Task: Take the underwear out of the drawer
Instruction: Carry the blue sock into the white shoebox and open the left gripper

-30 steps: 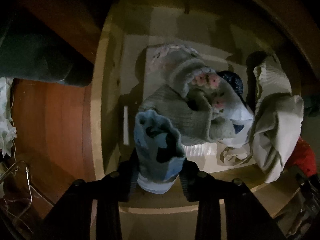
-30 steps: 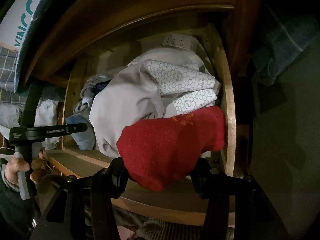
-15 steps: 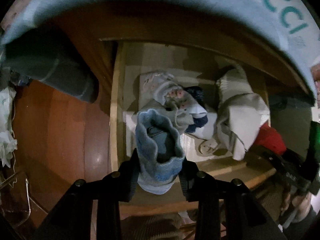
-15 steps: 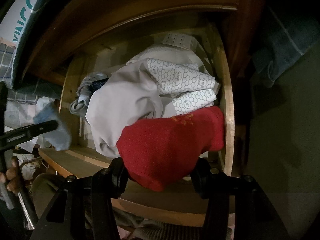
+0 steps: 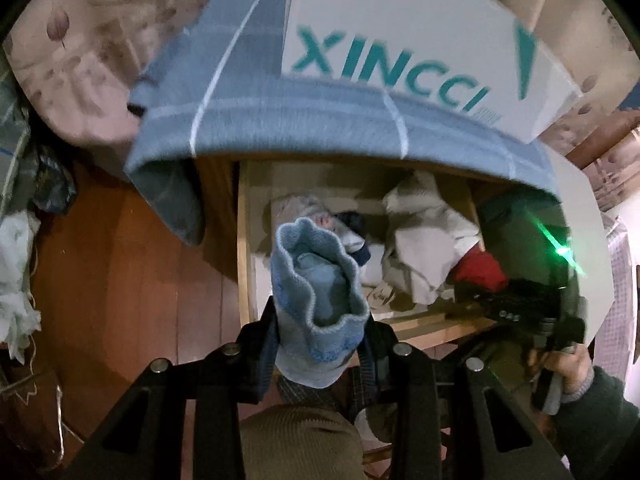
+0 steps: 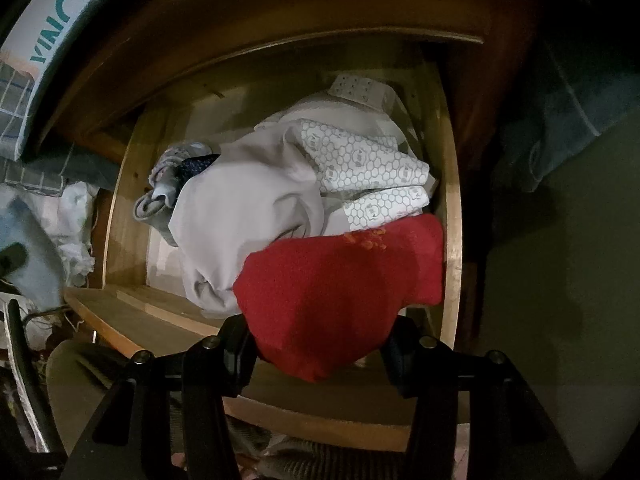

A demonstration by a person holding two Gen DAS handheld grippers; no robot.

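Wooden drawer pulled open beneath a bed edge; blue checked blanket and a white box lettered XINCCI hang over it. Inside, toward the drawer's right side: a heap of pale grey cloth, two white honeycomb-print packets behind it. Grey and dark socks lie at the left side. Right tongs part-way closed, pinching a red garment over the drawer's front right corner. Left tongs narrowly set, clamped on a light blue knit piece, held clear above the drawer's front left corner. Person's hand grips the right handle.
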